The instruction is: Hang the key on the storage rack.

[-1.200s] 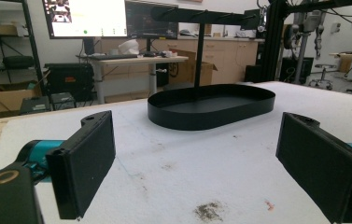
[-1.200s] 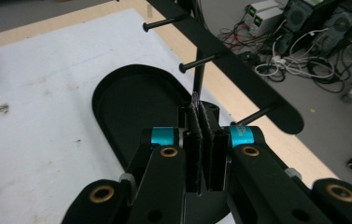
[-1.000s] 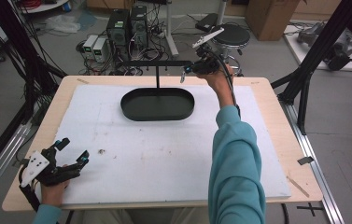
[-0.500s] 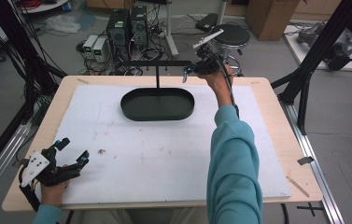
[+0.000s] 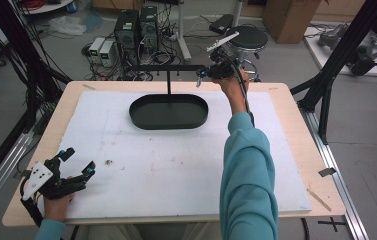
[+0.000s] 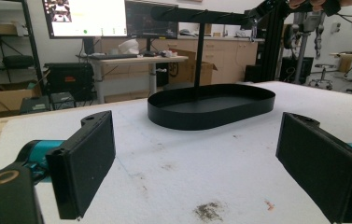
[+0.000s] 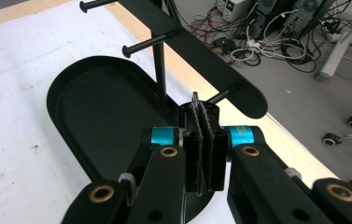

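Observation:
A black oval tray (image 5: 168,112) lies at the far middle of the white mat, empty. From it rises a thin post carrying a black crossbar (image 5: 166,67) with short pegs (image 7: 143,44). My right gripper (image 5: 201,75) hovers at the crossbar's right end, above the tray's right rim, its jaws pressed together with nothing seen between them. In the right gripper view the shut gripper (image 7: 201,135) points at the bar (image 7: 201,51) over the tray (image 7: 103,107). My left gripper (image 5: 80,160) rests open at the mat's front left corner. The left gripper view shows the gripper (image 6: 197,172) with its jaws wide apart, facing the tray (image 6: 211,105).
A white mat (image 5: 176,165) covers most of the wooden table (image 5: 296,125). A small dirt mark (image 5: 108,161) lies near the left gripper. Beyond the far edge are computers (image 5: 136,27), cables and a round stool (image 5: 248,37). Black frame posts (image 5: 336,60) stand at both sides.

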`<state>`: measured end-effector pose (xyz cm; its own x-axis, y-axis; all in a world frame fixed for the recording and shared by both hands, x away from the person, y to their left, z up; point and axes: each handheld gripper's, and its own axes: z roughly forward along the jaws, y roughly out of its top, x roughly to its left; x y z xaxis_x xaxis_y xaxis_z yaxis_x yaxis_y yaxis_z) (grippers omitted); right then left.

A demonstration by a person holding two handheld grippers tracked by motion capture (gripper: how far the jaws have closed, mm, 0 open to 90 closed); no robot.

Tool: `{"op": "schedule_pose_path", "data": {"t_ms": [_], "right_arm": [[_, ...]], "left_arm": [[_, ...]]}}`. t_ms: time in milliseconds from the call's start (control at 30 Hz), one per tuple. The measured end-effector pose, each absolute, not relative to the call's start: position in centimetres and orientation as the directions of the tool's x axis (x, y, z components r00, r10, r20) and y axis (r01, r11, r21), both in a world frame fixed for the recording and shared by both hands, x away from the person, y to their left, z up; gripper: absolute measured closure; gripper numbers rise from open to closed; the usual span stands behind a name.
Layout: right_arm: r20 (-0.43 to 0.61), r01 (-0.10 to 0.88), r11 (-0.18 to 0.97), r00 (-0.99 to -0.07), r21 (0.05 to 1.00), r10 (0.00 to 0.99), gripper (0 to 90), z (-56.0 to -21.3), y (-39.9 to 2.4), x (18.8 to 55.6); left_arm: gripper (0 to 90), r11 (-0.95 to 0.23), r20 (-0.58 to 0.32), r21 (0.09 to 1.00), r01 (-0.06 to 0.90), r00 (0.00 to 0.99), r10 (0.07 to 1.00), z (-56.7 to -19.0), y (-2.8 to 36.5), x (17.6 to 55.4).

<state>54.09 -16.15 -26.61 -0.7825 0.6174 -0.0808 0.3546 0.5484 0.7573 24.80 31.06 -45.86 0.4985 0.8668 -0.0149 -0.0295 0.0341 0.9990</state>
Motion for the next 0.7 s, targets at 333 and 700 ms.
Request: {"op": "schedule_pose_path", "data": {"t_ms": [333, 700], "right_arm": [[-0.12, 0.357, 0.546, -0.747, 0.758, 0.654, 87.4, -26.9, -15.9, 54.2], [-0.031, 0.413, 0.361, -0.622, 0.836, 0.783, 1.8, -26.1, -17.1, 52.3]], "left_arm": [[12.1, 0.035, -0.016, 0.999, -0.028, 0.499, 0.867, -45.9, 31.1, 24.8], [12.1, 0.034, -0.016, 0.999, -0.027, 0.498, 0.867, -45.8, 31.1, 24.8]]}}
